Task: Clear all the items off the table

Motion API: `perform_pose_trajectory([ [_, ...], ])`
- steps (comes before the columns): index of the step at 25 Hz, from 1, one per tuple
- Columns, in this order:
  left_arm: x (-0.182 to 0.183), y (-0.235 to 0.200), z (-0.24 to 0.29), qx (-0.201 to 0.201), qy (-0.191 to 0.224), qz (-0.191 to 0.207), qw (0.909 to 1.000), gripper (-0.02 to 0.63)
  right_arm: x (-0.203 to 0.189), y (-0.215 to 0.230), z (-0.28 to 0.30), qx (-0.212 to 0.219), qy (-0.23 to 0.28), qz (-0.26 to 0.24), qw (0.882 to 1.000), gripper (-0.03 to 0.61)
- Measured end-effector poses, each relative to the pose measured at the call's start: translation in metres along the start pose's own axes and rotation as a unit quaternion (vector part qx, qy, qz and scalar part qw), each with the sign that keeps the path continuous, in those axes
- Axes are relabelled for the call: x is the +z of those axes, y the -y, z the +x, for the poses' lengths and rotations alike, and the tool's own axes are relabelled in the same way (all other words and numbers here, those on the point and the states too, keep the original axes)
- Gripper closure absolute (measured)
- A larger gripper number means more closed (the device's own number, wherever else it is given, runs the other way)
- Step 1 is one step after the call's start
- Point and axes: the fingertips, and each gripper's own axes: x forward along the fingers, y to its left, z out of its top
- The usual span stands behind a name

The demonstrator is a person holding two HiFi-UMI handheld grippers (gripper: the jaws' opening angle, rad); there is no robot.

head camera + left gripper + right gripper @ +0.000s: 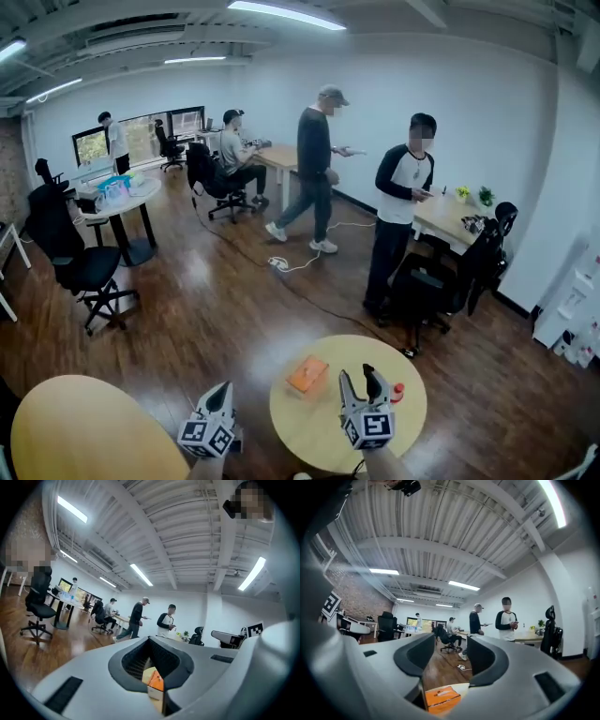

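Head view: high, angled down, my round table (298, 424) close at lower centre, office beyond. Both gripper views: low, level, facing across the room, ceiling up top. All three share the orange box (307, 374) (157, 682) (440, 699) and the standing person (398, 206) (165, 620) (506, 618).

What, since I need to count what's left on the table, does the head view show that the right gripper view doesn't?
Only the head view: the small red item on the round table. Only the right gripper view: a close look between the right gripper's parted jaws, with nothing gripped. Both: the orange box on that table, and the standing person in the black-sleeved shirt across the room.
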Motion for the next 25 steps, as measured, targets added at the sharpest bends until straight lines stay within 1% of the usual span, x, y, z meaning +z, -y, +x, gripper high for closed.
perform_pose_trajectory([
  [1, 0.007, -0.007, -0.009, 0.011, 0.006, 0.003, 0.9999, 0.614, 0.0, -0.013, 0.005, 0.016, -0.002, 0.004, 1.0, 0.37],
  [3, 0.018, -0.018, -0.027, 0.03, 0.017, 0.009, 0.9994, 0.614, -0.002, -0.036, 0.013, 0.045, -0.007, 0.014, 0.999, 0.377],
  [4, 0.022, -0.023, -0.035, 0.039, 0.022, 0.011, 0.9989, 0.614, -0.003, -0.047, 0.016, 0.059, -0.01, 0.017, 0.998, 0.414],
  [5, 0.025, -0.027, -0.042, 0.046, 0.026, 0.014, 0.9985, 0.614, -0.004, -0.058, 0.019, 0.074, -0.012, 0.02, 0.997, 0.414],
  [8, 0.033, -0.037, -0.061, 0.064, 0.031, 0.022, 0.9972, 0.614, -0.002, -0.091, 0.026, 0.117, -0.013, 0.024, 0.993, 0.503],
  [9, 0.036, -0.039, -0.067, 0.069, 0.032, 0.025, 0.9968, 0.614, -0.001, -0.103, 0.028, 0.135, -0.014, 0.023, 0.991, 0.567],
  [12, 0.041, -0.044, -0.082, 0.085, 0.038, 0.03, 0.9952, 0.614, -0.001, -0.132, 0.03, 0.184, -0.022, 0.026, 0.982, 0.575],
  [14, 0.044, -0.046, -0.089, 0.091, 0.038, 0.036, 0.9945, 0.614, -0.001, -0.143, 0.031, 0.2, -0.024, 0.039, 0.979, 0.575],
  [20, 0.045, -0.045, -0.103, 0.098, 0.037, 0.044, 0.9935, 0.614, -0.008, -0.155, 0.027, 0.214, -0.031, 0.05, 0.975, 0.575],
  [23, 0.042, -0.044, -0.104, 0.101, 0.037, 0.042, 0.9933, 0.614, -0.009, -0.153, 0.025, 0.217, -0.033, 0.049, 0.974, 0.575],
  [25, 0.043, -0.039, -0.098, 0.099, 0.037, 0.042, 0.9935, 0.614, -0.003, -0.147, 0.027, 0.217, -0.028, 0.047, 0.975, 0.575],
])
